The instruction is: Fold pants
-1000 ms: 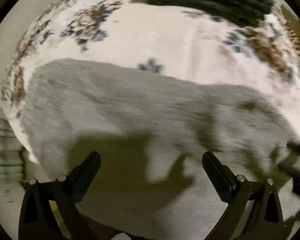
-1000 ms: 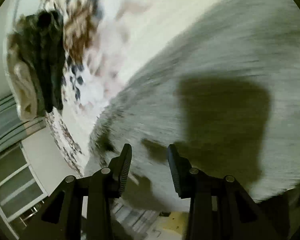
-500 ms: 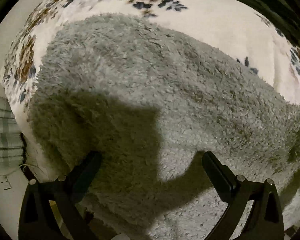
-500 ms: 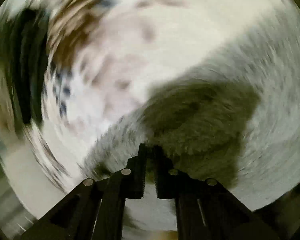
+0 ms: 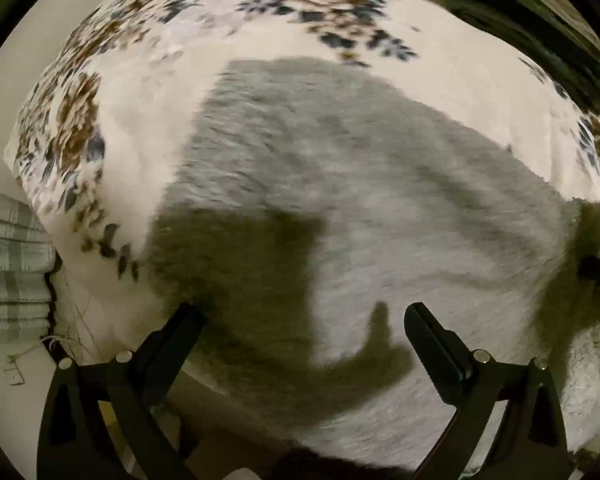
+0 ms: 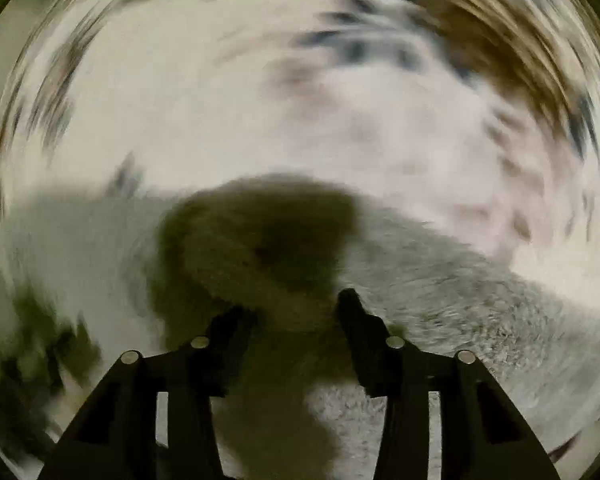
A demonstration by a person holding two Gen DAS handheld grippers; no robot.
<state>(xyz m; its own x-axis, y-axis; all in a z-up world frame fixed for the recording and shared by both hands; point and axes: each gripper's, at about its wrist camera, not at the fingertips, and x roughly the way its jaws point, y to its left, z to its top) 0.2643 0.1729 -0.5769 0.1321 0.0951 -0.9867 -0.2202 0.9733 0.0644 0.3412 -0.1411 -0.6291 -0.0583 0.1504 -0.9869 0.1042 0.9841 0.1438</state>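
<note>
- Grey fuzzy fleece pants (image 5: 360,200) lie spread on the white blanket with brown-and-blue floral print (image 5: 148,128).
- Left gripper (image 5: 304,332): fingers spread wide above the pants' near edge, nothing between them.
- Right gripper (image 6: 292,320): fingers apart over the pants (image 6: 460,300), gripping nothing; view heavily motion-blurred.
- Dark folded garments (image 5: 540,28) sit at the blanket's far right.

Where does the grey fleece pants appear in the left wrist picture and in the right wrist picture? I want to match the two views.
Left wrist view: the grey fleece pants fill the centre and lower right, lying on the bed.
Right wrist view: the pants cover the lower half, blurred by motion, with a fold rising near the fingers.
Shared landmark: the white floral blanket lies under the pants and fills the upper part of both pictures.
</note>
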